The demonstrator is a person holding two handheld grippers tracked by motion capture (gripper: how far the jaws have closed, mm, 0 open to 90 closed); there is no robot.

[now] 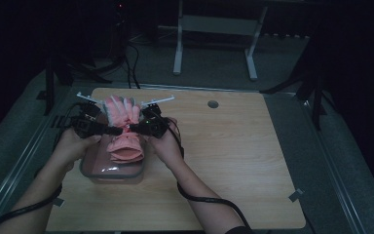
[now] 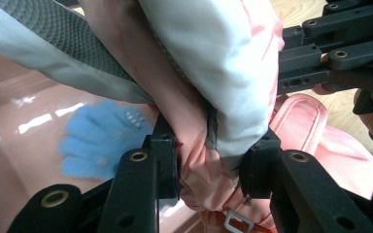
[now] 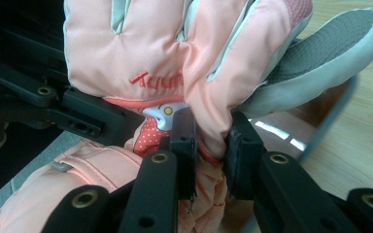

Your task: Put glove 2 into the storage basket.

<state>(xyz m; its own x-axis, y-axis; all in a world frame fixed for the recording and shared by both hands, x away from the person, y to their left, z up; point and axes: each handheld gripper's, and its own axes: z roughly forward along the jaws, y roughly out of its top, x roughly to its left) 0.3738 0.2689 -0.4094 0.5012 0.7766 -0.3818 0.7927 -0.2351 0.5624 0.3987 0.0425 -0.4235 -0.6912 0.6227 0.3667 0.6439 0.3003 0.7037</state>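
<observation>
A pink padded glove with white and grey trim hangs between both grippers, fingers pointing away and cuff drooping toward me. Below it sits a pink container with a grey rim near the table's left side. My left gripper comes in from the left and is shut on the glove's wrist fabric. From the right, my right gripper pinches the same wrist area below the red lettering. A blue hand-shaped print shows on the container's inside.
The wooden table stretches bare to the right, with a round cable hole near its far edge. Black cables trail from both grippers past the forearms. White frame legs stand on the floor behind the table.
</observation>
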